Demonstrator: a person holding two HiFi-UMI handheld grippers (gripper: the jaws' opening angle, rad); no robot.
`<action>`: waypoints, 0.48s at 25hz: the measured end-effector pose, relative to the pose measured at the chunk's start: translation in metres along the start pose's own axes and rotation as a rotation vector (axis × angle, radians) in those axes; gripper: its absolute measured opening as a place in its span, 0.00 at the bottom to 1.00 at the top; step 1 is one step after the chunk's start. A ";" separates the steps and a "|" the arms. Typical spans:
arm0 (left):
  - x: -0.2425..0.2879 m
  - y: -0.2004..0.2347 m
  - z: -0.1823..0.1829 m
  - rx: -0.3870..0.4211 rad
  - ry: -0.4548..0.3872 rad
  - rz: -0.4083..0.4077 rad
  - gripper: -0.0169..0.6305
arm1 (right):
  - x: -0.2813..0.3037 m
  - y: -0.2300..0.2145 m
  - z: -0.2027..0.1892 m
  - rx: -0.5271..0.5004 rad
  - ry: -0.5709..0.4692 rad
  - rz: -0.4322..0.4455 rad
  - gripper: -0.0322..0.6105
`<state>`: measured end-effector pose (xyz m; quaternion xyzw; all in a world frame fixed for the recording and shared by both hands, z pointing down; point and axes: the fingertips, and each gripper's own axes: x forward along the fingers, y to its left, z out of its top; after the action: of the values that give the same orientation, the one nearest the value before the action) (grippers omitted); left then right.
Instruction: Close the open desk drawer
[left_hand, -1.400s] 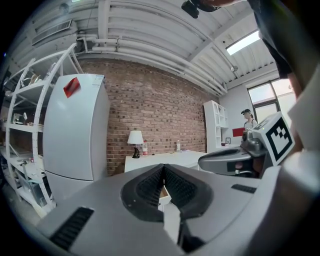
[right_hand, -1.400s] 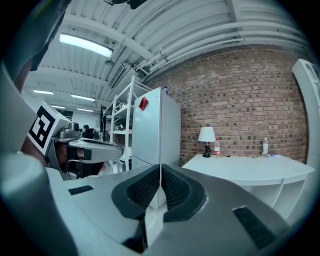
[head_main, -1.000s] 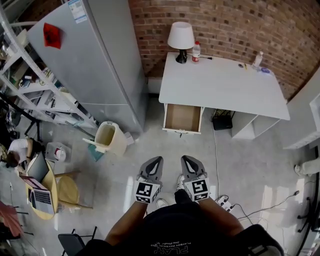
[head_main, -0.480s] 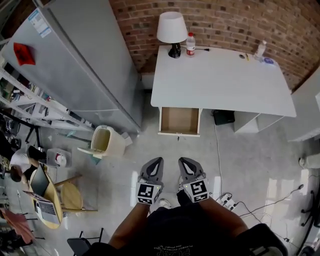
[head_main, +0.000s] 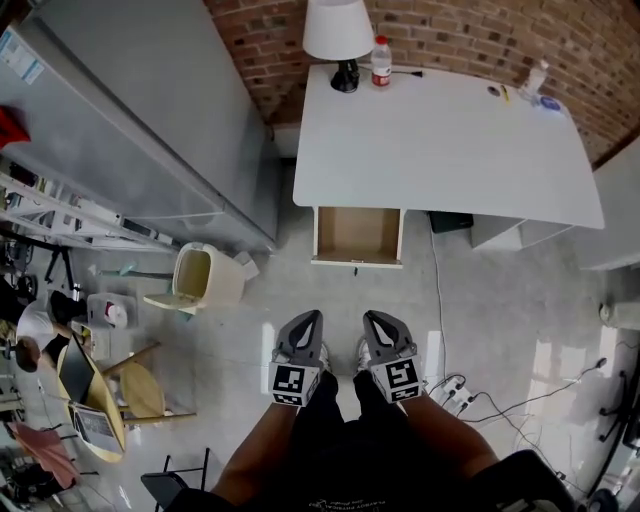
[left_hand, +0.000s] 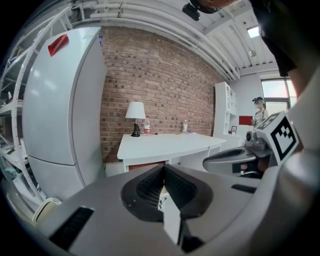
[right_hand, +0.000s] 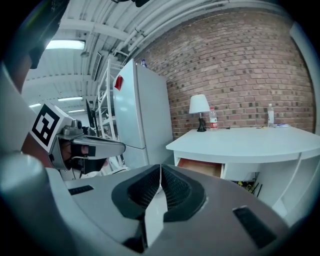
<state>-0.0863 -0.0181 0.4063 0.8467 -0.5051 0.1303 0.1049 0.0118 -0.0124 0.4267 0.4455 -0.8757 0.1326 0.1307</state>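
Facing a rigid, probably light drawer (head_main: 358, 235); best pushed at its front panel (head_main: 357, 263) using left hand-held gripper (head_main: 309, 322) and right hand-held gripper (head_main: 375, 322), both closed, empty.

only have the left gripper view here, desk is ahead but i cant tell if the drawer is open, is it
Observer: Yes. The head view shows the drawer pulled out from under the desk, its inside looking empty.
Operator: how close am i
Observer: Not there; floor shows between its front and the left gripper and right gripper.
Operator: right jaws?
Observer: In the right gripper view they are together, nothing between them.
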 end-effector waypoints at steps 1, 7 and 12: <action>0.006 0.002 -0.004 0.004 0.004 -0.015 0.04 | 0.006 -0.005 -0.004 0.009 0.008 -0.016 0.10; 0.046 0.018 -0.020 -0.019 -0.004 -0.074 0.04 | 0.038 -0.034 -0.031 0.021 0.027 -0.127 0.10; 0.075 0.029 -0.049 -0.043 -0.017 -0.094 0.04 | 0.068 -0.044 -0.065 0.032 0.013 -0.170 0.10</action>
<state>-0.0833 -0.0790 0.4788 0.8681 -0.4683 0.1073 0.1247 0.0164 -0.0652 0.5161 0.5195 -0.8316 0.1377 0.1403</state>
